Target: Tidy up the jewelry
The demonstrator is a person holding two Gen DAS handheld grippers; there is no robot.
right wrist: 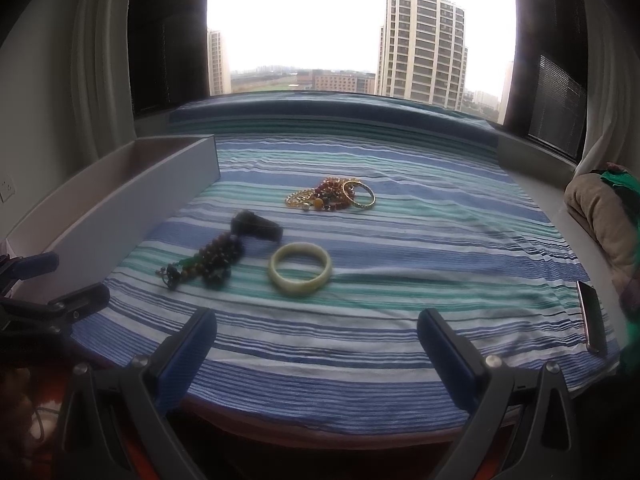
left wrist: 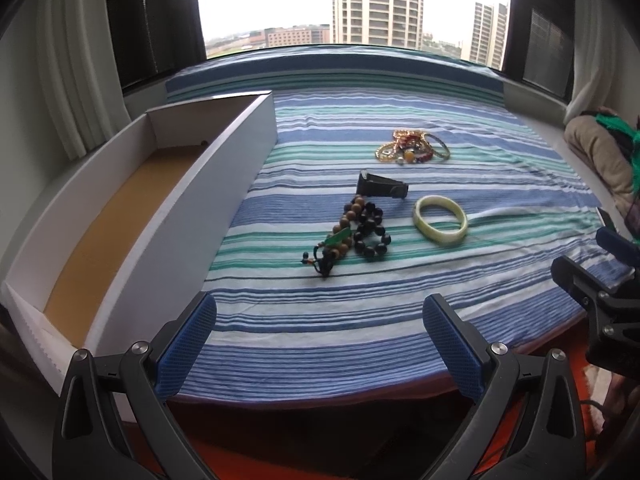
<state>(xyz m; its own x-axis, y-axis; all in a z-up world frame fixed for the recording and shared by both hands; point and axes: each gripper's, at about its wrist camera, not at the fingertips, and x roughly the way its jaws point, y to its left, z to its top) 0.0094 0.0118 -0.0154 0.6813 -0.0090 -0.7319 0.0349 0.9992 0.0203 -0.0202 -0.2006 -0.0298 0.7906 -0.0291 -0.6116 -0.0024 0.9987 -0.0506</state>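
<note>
left gripper (left wrist: 319,316) held with jaws spread wide, nothing between them, over the near edge of the striped cloth (left wrist: 360,320). right gripper (right wrist: 316,330) likewise spread and empty, at the same near edge; glimpsed also at the right border of the left view, cut off there.

jewelry lay mid-cloth: pale bangle (right wrist: 300,269) flat, apart from the rest; bead strands (left wrist: 356,232) tangled just left of it, a green piece among them; black strap (left wrist: 382,186) just behind the beads, touching or not could not be told; gold pile (left wrist: 414,146) farther back, well apart, its pieces too small to sort out.

white box (left wrist: 224,200) along the cloth's left edge, open-topped, brown floor bare where visible, near end cut off by the left finger. wide bare cloth between the grippers and the beads, and to the right of the bangle. phone (right wrist: 591,322) at the cloth's right edge. bundle (right wrist: 600,216) beyond, cropped by the frame. right view blurred around beads and strap.
</note>
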